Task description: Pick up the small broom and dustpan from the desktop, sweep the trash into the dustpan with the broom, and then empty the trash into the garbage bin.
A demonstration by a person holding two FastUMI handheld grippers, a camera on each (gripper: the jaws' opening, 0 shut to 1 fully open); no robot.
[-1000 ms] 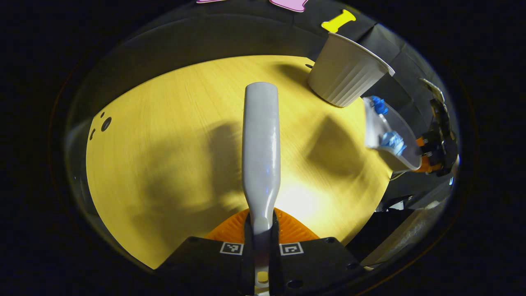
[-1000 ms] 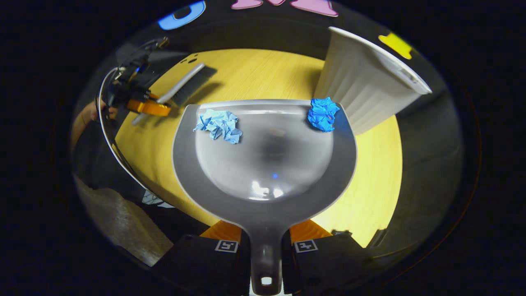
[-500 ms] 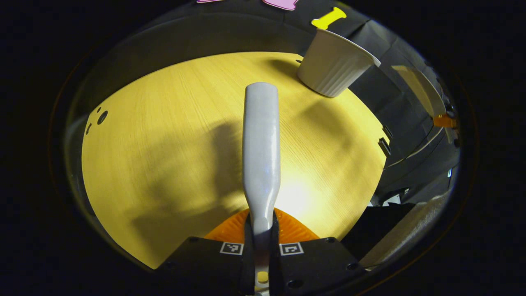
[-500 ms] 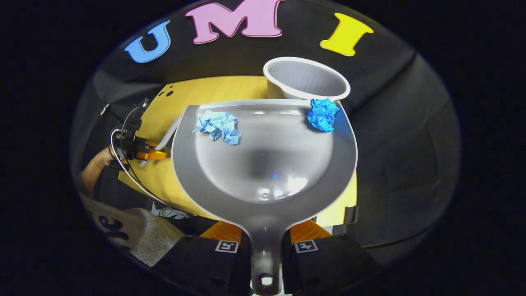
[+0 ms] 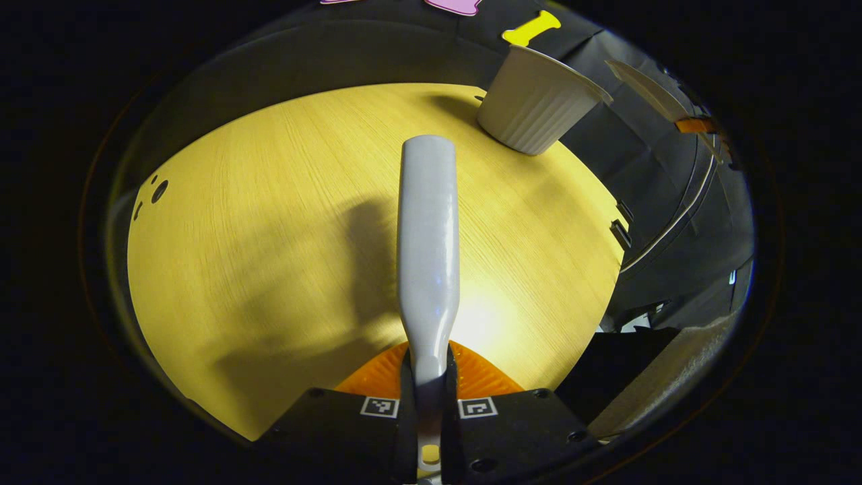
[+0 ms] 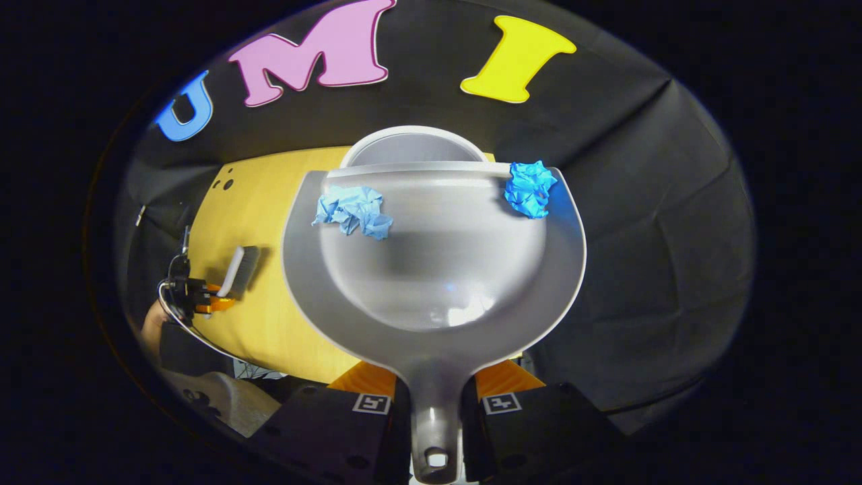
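Note:
My left gripper (image 5: 429, 367) is shut on the handle of the small grey broom (image 5: 428, 236), which points out over the wooden desktop (image 5: 269, 236). The right gripper (image 6: 436, 397) is shut on the handle of the grey dustpan (image 6: 434, 269), held high above the desk. Two crumpled blue paper wads lie near the pan's front lip, a pale one (image 6: 351, 210) at left and a darker one (image 6: 530, 188) at right. The white ribbed garbage bin (image 6: 411, 145) sits just beyond the lip, its mouth partly hidden by the pan. The same bin (image 5: 535, 101) stands at the desk's far right corner.
In the right gripper view the left gripper (image 6: 202, 300), held by a hand, keeps the broom (image 6: 239, 273) low over the desk's left side. The dustpan's edge (image 5: 650, 91) shows high at right in the left gripper view. Small holes (image 5: 156, 193) mark the desk's far left.
The right gripper has lifted the dustpan with both wads up and toward the bin, so the bin's mouth now lies just past the pan's lip. The broom has stayed nearly still.

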